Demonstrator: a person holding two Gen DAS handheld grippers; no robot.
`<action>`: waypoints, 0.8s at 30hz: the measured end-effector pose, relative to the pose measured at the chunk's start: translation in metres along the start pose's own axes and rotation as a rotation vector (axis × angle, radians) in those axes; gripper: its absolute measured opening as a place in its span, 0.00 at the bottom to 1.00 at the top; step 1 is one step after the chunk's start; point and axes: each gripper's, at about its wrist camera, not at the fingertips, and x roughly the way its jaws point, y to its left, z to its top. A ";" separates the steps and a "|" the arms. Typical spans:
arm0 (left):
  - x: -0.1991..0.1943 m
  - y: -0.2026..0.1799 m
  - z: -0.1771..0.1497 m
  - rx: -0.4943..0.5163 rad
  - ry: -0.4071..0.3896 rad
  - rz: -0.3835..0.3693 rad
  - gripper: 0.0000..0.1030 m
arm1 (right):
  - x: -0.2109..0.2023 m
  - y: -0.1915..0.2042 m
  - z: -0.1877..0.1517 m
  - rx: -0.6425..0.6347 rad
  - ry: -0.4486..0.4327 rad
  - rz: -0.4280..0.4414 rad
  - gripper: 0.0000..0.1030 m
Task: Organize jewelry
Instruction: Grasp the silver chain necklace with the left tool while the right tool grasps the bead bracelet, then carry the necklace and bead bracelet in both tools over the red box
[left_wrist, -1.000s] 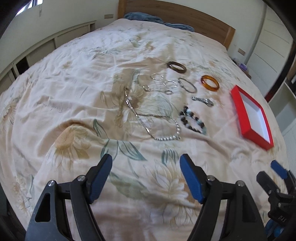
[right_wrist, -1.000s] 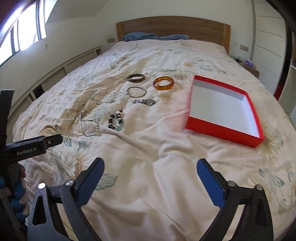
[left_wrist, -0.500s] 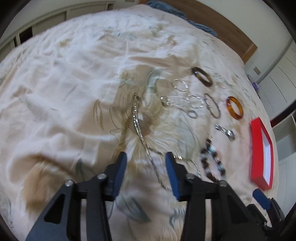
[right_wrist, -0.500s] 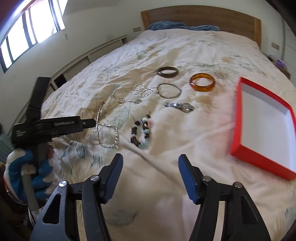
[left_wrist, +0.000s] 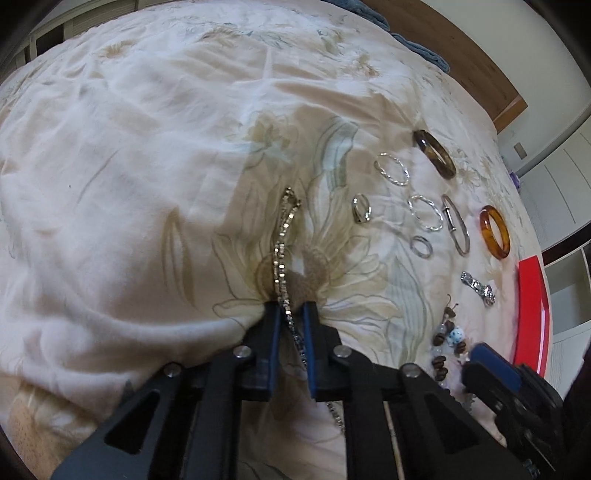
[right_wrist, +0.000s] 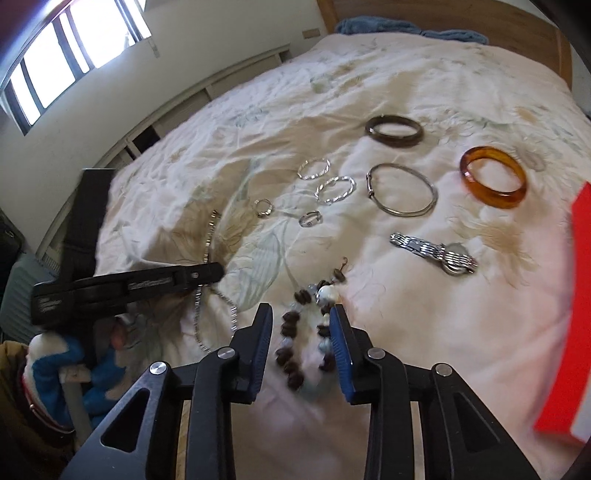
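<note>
My left gripper (left_wrist: 290, 314) points down at the bedspread, its jaws closing. The silver chain necklace (left_wrist: 282, 236) runs between its blue pads with a small gap on each side. My right gripper (right_wrist: 301, 321) is closing around the brown and pale beaded bracelet (right_wrist: 291, 343), and its left pad stands clear of the beads. An open red box (right_wrist: 580, 295) lies at the right edge. Beyond lie an amber bangle (right_wrist: 493, 177), a dark brown bangle (right_wrist: 393, 131), a thin silver bangle (right_wrist: 402, 188), a silver watch (right_wrist: 436, 251), two twisted silver hoops (right_wrist: 314, 168) and small rings (right_wrist: 263, 208).
Everything rests on a wrinkled floral bedspread (left_wrist: 147, 147). A wooden headboard (right_wrist: 480, 14) with blue cloth (right_wrist: 373, 26) is at the far end. A hand in a blue and white glove (right_wrist: 48, 354) holds the left gripper at the lower left. The bed's left edge faces a low shelf under a window.
Both grippers came forward and down to the bedspread with their jaws narrowing. The left now straddles the necklace, the right the beaded bracelet.
</note>
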 end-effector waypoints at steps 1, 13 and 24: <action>0.000 0.000 0.000 0.002 -0.001 -0.002 0.10 | 0.004 -0.001 0.001 0.000 0.008 -0.002 0.31; -0.001 -0.003 -0.001 0.033 -0.021 0.010 0.04 | 0.035 -0.005 0.001 0.016 0.078 -0.017 0.28; -0.031 -0.013 -0.004 0.097 -0.071 0.015 0.02 | 0.001 0.002 -0.016 0.078 0.049 -0.005 0.09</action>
